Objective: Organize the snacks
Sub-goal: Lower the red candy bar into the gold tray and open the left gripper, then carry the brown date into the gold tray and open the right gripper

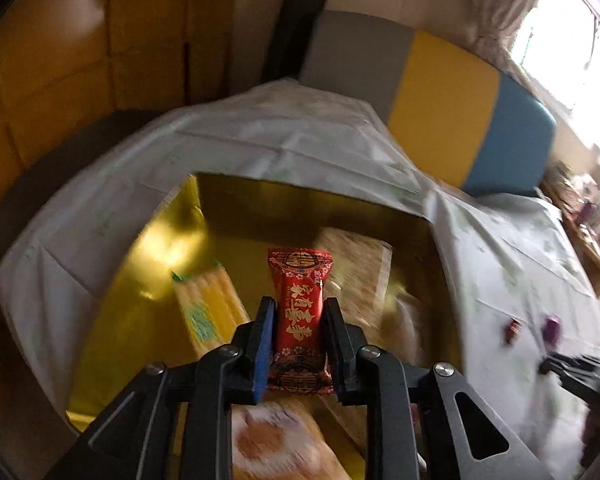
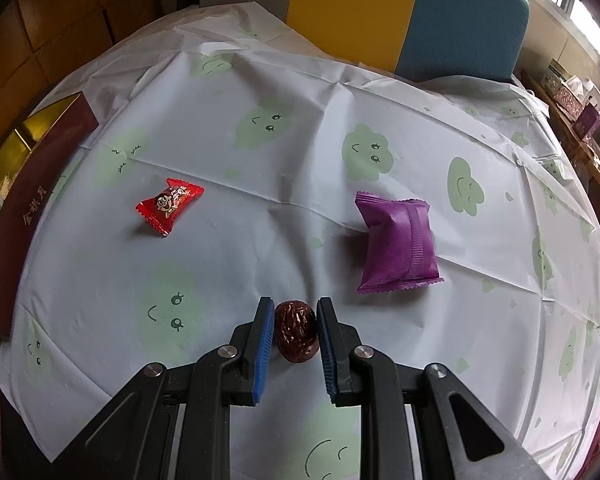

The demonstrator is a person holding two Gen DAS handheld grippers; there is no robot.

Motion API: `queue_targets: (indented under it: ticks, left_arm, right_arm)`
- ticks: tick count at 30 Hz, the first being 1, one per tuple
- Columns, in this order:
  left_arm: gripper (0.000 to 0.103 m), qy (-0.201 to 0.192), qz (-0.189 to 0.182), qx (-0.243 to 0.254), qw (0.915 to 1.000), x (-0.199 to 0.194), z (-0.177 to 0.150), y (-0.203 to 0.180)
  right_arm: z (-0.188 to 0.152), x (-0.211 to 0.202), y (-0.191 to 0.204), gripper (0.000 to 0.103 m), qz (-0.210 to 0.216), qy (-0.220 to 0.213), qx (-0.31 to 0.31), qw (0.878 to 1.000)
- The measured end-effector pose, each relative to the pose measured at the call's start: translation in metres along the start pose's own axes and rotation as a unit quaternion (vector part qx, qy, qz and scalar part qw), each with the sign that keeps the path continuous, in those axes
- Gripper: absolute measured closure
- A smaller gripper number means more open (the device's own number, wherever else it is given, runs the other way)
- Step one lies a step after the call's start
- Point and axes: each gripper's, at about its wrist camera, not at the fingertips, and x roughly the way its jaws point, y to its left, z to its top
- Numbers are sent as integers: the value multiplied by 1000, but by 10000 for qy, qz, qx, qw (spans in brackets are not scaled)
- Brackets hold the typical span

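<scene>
Your left hand-held gripper is squeezing a long red snack bar with gold letters between its blue pads. It hangs over the open gold box. Inside the box you can see a yellow snack pack on the left, a pale tan pack on the right, and a blurry orange and white pack at the near end. The box sits on the worktop, which has a white cloth on it.

Your right hand-held gripper is closed on a dark red dried date, with one blue pad on each side of it. It points down at the worktop, and the date is right at the cloth. A small red candy lies off to the left on the cloth. A purple snack packet lies to the right, a bit nearer to the gripper. The dark red side of the box shows at the left edge, well apart from the candy.
</scene>
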Motion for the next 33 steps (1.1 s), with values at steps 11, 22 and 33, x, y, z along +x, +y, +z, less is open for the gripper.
queue_targets:
  ticks: [11, 22, 33]
  left_arm:
    - [70, 49, 131, 179, 9997, 2, -25, 0]
    - [70, -227, -158, 655, 9975, -43, -45, -38]
    - [69, -214, -343, 860, 9955, -62, -64, -52]
  right_arm:
    - [0, 0, 1, 81, -44, -20, -62, 10000]
    - [0, -1, 2, 81, -82, -49, -86, 9999]
    - [0, -1, 2, 81, -113, -58, -93, 9999]
